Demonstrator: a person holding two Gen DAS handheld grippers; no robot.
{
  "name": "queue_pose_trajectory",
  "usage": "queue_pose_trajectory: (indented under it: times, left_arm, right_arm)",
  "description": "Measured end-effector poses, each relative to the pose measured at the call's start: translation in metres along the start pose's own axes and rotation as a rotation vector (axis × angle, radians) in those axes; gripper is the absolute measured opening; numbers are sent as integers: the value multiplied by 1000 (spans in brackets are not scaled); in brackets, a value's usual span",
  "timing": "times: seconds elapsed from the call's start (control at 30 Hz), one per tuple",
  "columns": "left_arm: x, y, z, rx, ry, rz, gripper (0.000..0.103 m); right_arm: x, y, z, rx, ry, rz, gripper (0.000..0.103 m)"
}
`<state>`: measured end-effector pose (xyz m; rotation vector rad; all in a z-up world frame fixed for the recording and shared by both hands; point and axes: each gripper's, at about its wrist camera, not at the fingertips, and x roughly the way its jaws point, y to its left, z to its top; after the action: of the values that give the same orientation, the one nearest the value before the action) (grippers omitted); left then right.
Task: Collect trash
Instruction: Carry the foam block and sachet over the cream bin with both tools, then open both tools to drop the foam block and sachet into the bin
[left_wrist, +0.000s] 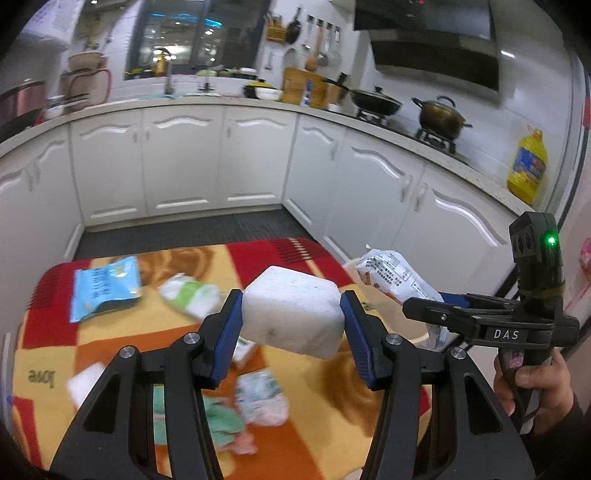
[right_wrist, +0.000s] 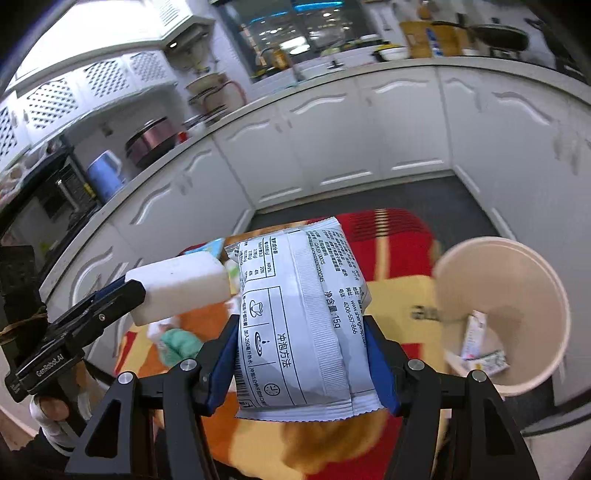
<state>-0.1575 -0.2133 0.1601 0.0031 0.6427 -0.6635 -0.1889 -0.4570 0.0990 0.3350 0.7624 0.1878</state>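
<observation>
a: so, the left gripper (left_wrist: 291, 317) is clamped on a white foam block (left_wrist: 293, 312), blue pads pressing both its short sides, and the block hangs clear above the table.

b: and the right gripper (right_wrist: 301, 356) is clamped on a white printed packet (right_wrist: 299, 314), pinched across its width, the packet standing upright between the jaws. both loads look lifted off the patterned tablecloth (left_wrist: 310, 384).

a: the paper cup (right_wrist: 502, 317) sits just right of the packet in the right wrist view, mouth tilted toward the camera, with a few small wrappers already lying in it. i judge that's the bin for this job.

b: then the packet goes first, i'd say: bring it over the rim, let its lower edge pass inside, then part the jaws. it's tall against that mouth, so it may catch on the lip and tip the cup.

a: the block should wait to the side; the two grippers are close, and the foam nearly touches the packet in the right wrist view.

b: room is fair. more trash lies on the cloth: a blue packet (left_wrist: 105, 288), a green and white wrapper (left_wrist: 190, 295), crumpled bits near the front. the cup stands near the table's right edge, so a nudge outward is the risk.
</observation>
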Motion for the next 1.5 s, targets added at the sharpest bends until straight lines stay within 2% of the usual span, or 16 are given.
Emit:
queue_pose_trajectory:
  times: [0.37,0.57,0.73,1.1,1.23,1.3,1.37,1.5]
  left_arm:
    - [68,-66,14,45,85,-104,52]
    - [115,-93,18,39,138,-143,52]
    - [155,-109,16,39,175,-131,53]
    - [197,-121,9,47,222,-117,53]
    - [205,-120,8,36,244,-116,56]
    - [207,-120,7,32,256,-116,59]
    - [208,-118,6,28,264,-119,70]
    - [207,-115,5,18,275,-118,71]
  right_arm:
    - [-27,-88,-12,146,-25,-164,62]
    - [-17,-137,-25,232,16,-240,62]
    - [-2,-168,-28,280,43,-276,62]
    - [20,-188,-25,299,72,-311,62]
    - [28,-194,-24,299,81,-346,67]
    - [33,-197,-24,304,98,-367,77]
    - [35,-203,-26,314,108,-380,78]
    - [36,-206,-32,333,127,-378,78]
